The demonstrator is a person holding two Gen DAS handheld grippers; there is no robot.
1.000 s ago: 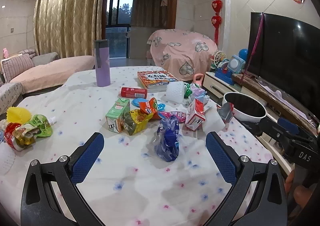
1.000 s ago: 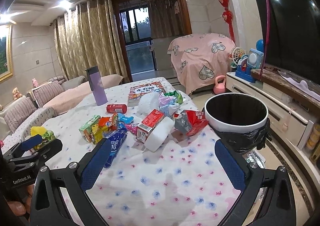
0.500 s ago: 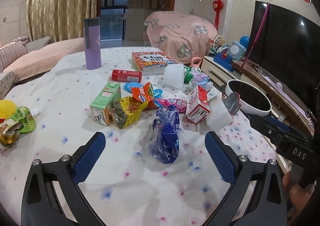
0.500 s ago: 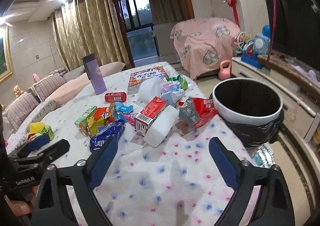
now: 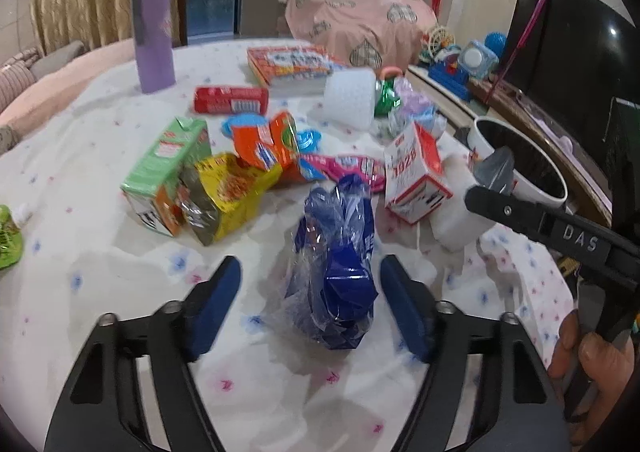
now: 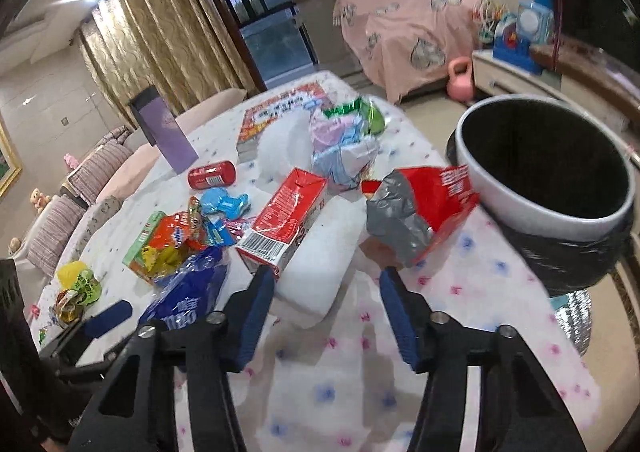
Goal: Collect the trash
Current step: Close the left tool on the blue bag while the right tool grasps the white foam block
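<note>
left claw (image 5: pixel 310 278) half spread and closing, blue pads on either side of the crumpled blue wrapper (image 5: pixel 334 272). wrapper sits between the pads, not yet pinched: a gap shows on the left side, and on the right the pad is just beside the plastic, contact too blurred to call. its long axis runs away from me, roughly along the line the claw points, so the pads meet its 2 long flanks. good alignment as i judge it.

right claw (image 6: pixel 324 280) also closing, nothing pinched. the near end of the white foam block (image 6: pixel 316 272) lies between its tips, nearer the left pad; the block runs away and leftward under the red and white carton (image 6: pixel 284 218). the torn red and silver bag (image 6: pixel 416 208) lies just past the right pad, outside the jaws.

trash bin (image 6: pixel 548 176) with black liner stands off the right edge of the table (image 6: pixel 460 260), nearest the right claw. from the left view it is well to the right, beyond the right claw's arm (image 5: pixel 560 230).

rest of the pile further up the table: green carton (image 5: pixel 168 172), yellow packet (image 5: pixel 230 188), orange packet (image 5: pixel 266 140), red can (image 5: pixel 231 100).

judgement: the blue wrapper is the left's job, the foam the right's. left will have the longer carry across to the bin.
</note>
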